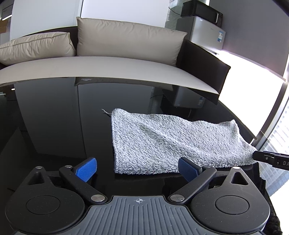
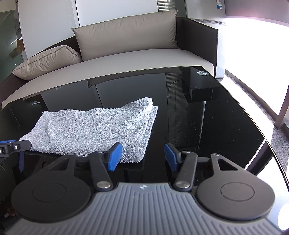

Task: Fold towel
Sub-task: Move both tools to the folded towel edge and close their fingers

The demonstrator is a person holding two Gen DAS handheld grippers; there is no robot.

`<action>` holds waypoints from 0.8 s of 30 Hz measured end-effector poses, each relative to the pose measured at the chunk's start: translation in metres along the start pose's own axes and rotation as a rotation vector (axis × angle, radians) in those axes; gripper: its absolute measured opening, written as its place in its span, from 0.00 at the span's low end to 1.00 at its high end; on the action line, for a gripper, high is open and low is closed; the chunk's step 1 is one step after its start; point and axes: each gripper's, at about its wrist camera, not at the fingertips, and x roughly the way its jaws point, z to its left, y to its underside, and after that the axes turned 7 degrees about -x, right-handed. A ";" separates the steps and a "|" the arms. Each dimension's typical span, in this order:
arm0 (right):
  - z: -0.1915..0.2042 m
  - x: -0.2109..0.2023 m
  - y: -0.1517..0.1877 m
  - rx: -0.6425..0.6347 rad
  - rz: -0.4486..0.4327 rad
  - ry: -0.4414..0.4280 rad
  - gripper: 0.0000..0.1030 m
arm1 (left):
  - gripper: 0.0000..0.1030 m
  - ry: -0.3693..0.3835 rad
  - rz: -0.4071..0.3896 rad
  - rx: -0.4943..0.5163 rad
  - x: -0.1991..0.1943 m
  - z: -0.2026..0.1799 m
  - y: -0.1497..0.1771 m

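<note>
A grey terry towel (image 1: 168,142) lies folded in layers on the glossy black table (image 1: 54,126). In the left wrist view my left gripper (image 1: 138,170) stands wide open at the towel's near left corner, which lies between the blue pads (image 1: 86,169) without being pinched. In the right wrist view the towel (image 2: 90,130) is to the left, and my right gripper (image 2: 142,157) is open about halfway. Its left pad (image 2: 114,157) sits over the near right corner; the right pad is apart over bare table. Each view shows the other gripper's finger at the frame edge.
Behind the table stands a dark sofa (image 1: 202,66) with beige cushions (image 1: 126,41). A small fridge with a microwave (image 1: 202,10) on top is at the back right. The table's right edge (image 2: 261,133) runs close to a bright window.
</note>
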 end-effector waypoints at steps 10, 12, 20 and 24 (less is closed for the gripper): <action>0.001 0.000 0.000 0.013 0.008 -0.028 0.35 | 0.78 0.022 0.023 -0.013 0.002 0.000 0.000; 0.001 0.000 0.000 0.015 0.006 -0.028 0.35 | 0.75 0.021 0.022 -0.010 0.002 -0.001 0.001; 0.000 0.001 0.001 0.013 0.011 -0.030 0.31 | 0.60 0.016 0.015 -0.025 0.002 0.000 0.001; 0.000 0.001 0.001 0.012 0.015 -0.027 0.31 | 0.49 0.015 0.016 -0.029 0.001 0.002 0.000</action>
